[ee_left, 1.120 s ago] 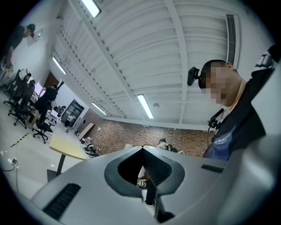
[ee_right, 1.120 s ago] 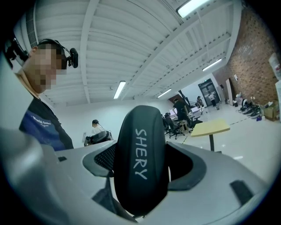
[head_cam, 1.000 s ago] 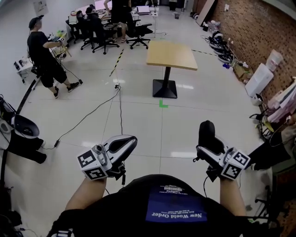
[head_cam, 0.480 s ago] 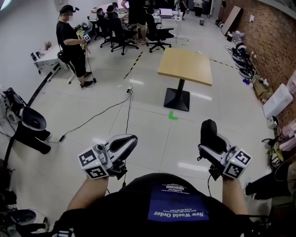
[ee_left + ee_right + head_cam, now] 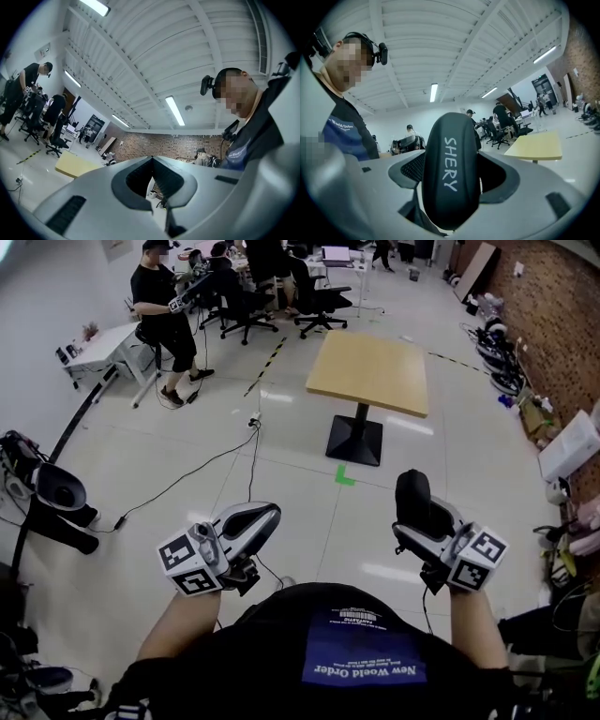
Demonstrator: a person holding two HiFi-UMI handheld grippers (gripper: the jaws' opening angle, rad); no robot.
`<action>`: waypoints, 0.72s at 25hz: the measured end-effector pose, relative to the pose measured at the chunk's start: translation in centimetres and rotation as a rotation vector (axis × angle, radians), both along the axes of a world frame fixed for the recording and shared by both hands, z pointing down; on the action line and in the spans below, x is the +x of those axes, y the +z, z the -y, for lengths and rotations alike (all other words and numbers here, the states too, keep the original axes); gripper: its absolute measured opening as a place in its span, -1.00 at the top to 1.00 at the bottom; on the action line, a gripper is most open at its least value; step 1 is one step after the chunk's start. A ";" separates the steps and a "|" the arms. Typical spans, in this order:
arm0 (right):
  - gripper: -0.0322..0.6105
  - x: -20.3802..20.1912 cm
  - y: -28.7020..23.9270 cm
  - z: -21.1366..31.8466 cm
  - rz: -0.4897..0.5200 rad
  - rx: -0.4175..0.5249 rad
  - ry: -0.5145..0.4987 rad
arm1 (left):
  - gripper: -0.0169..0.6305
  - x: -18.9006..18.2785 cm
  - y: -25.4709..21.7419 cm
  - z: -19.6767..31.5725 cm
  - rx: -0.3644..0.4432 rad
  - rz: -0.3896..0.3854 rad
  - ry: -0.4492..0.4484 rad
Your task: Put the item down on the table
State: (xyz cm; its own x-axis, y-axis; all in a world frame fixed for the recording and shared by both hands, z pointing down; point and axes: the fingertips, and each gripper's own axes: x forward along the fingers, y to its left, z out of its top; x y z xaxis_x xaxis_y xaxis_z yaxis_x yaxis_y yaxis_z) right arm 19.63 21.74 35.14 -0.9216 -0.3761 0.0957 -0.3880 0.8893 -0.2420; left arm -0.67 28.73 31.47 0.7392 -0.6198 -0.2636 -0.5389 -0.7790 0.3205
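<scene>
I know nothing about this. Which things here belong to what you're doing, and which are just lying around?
In the job: black SHERY case, gripped by the right tool; wooden table ahead.

Just around: left tool, shut and empty; office chairs; floor cable; white desk; green floor mark.

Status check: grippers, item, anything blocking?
Right hand-held gripper shut on black case. Left hand-held gripper shut, empty. Table ahead, case not yet down. Floor cable lies left of the path.
</scene>
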 end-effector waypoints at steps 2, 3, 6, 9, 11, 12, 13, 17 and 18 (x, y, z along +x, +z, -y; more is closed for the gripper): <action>-0.14 -0.6 0.4 1.9 -0.006 -0.008 0.013 | 0.97 -0.3 0.4 2.3 -0.005 -0.001 0.021; -0.14 -1.0 0.5 2.9 -0.009 -0.012 0.023 | 0.97 -0.5 0.6 3.5 -0.006 0.001 0.036; -0.14 -2.9 0.2 6.5 -0.025 -0.004 0.060 | 0.97 -1.9 0.6 7.8 0.014 0.015 0.089; -0.14 -5.6 -0.5 10.3 -0.017 -0.006 0.100 | 0.97 -4.0 0.4 12.8 0.012 0.019 0.140; -0.14 -7.5 -1.0 12.4 -0.009 -0.006 0.116 | 0.97 -5.5 0.5 15.6 0.005 0.027 0.183; -0.14 -8.3 -1.2 13.6 -0.010 -0.002 0.125 | 0.97 -6.0 0.5 17.0 0.007 0.035 0.203; -0.14 -9.0 -1.5 14.9 -0.010 0.005 0.134 | 0.97 -6.4 0.5 18.5 0.011 0.043 0.222; -0.14 -11.0 -2.5 19.2 0.006 0.009 0.150 | 0.97 -7.3 -0.1 23.6 0.031 0.054 0.266; -0.14 -11.3 -2.5 20.1 0.003 0.006 0.146 | 0.97 -7.4 -0.2 24.6 0.032 0.057 0.269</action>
